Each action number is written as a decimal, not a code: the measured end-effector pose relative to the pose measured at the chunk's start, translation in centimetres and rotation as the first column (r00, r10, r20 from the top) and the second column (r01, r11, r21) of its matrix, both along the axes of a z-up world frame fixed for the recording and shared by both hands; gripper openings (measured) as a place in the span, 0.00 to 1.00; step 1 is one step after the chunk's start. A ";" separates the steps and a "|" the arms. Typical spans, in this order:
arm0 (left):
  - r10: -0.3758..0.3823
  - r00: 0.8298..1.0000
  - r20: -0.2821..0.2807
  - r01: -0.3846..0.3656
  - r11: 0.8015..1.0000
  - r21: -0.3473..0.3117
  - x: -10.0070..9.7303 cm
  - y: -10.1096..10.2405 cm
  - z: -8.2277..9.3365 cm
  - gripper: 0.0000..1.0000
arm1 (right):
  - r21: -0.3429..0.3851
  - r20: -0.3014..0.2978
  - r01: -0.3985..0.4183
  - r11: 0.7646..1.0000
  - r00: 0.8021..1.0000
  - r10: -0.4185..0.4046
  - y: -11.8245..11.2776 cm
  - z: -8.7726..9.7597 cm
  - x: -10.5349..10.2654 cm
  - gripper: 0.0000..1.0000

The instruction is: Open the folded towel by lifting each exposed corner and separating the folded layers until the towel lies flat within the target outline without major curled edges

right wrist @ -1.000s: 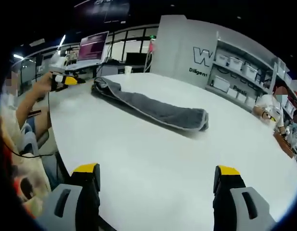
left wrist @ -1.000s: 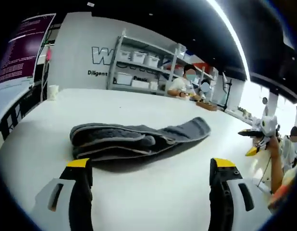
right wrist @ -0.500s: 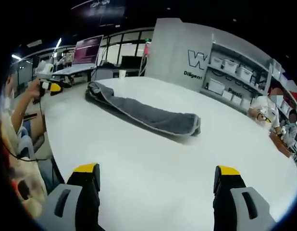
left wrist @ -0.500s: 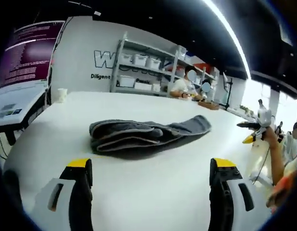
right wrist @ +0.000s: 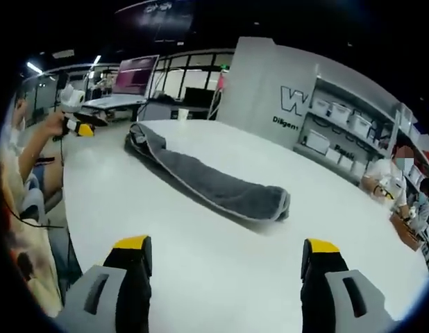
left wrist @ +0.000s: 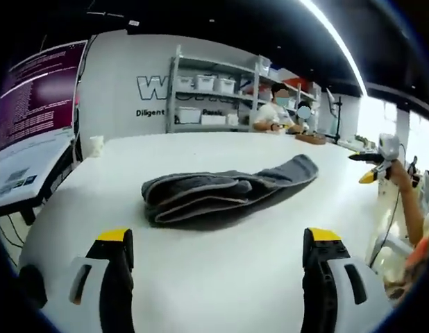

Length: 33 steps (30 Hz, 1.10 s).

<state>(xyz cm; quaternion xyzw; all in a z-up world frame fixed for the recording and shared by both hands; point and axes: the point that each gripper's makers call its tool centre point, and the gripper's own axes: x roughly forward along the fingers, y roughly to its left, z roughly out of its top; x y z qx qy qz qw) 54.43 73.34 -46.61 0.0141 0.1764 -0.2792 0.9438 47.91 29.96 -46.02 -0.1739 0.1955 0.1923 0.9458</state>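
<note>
A folded grey terry towel (left wrist: 225, 193) lies bunched on the white bench (left wrist: 221, 277). The left gripper (left wrist: 218, 239) and right gripper (right wrist: 225, 246) hover short of it, jaws spread, empty.

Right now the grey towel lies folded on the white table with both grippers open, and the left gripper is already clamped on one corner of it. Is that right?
Not quite. The left gripper is not clamped on a corner: in the left gripper view its jaws stand open, short of the grey towel, touching nothing. The rest holds: the towel lies folded on the white table, and the right gripper is open too.
</note>
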 end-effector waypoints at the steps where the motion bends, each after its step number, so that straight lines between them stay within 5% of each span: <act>1: -0.008 1.000 0.007 0.008 1.000 0.012 0.5 -0.1 0.1 1.00 | -0.003 0.002 -0.004 1.000 1.000 0.004 0.0 0.0 0.3 0.84; 9: -0.011 1.000 0.030 0.010 0.999 0.041 3.7 0.3 0.6 0.95 | -0.072 -0.027 -0.059 0.996 0.998 0.057 0.3 -0.8 4.0 0.78; 13: -0.015 1.000 0.002 0.014 0.997 0.076 5.0 0.6 -0.3 0.92 | -0.199 -0.041 -0.067 0.978 0.997 0.060 -0.8 -1.5 6.1 0.75; 23: 0.015 1.000 0.005 -0.016 0.997 0.076 7.5 1.5 -0.6 0.81 | -0.239 -0.079 -0.096 0.966 0.994 0.080 -1.3 -3.3 8.7 0.67; 33: 0.106 0.994 0.034 -0.108 0.991 0.080 10.6 3.5 -0.8 0.53 | -0.284 -0.083 -0.133 0.950 0.990 0.113 -1.4 -4.2 9.6 0.56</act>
